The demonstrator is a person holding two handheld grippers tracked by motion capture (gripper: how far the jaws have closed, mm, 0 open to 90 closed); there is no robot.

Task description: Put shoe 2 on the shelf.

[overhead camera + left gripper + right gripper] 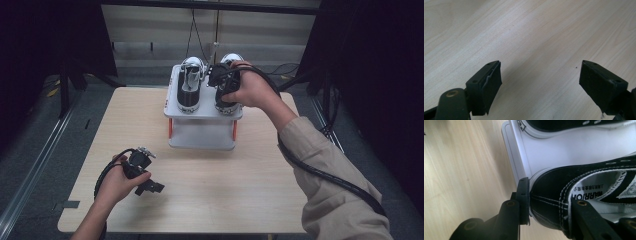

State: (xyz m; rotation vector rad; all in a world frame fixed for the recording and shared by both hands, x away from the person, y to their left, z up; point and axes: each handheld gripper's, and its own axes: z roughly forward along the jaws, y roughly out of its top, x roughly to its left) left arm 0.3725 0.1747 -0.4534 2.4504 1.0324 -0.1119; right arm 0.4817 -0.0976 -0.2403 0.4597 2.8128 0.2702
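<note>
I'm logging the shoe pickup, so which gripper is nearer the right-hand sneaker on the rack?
Right. The right gripper grips that sneaker at its heel; the left gripper hovers open over the table, well away.

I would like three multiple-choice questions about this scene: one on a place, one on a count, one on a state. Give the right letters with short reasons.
1. Where do the shoes stand?
A. on the white rack
B. on the floor
C. on the bare table

2. How many shoes are there?
A. one
B. two
C. four

3. How is the left tool?
A. shut on a shoe
B. shut on a cable
C. open over the table

Answers:
1 A: both shoes sit on top of the white rack.
2 B: the left shoe and the right shoe stand side by side.
3 C: the left tool has its jaws wide apart over the table, while the right tool grips the right shoe's heel.
</note>
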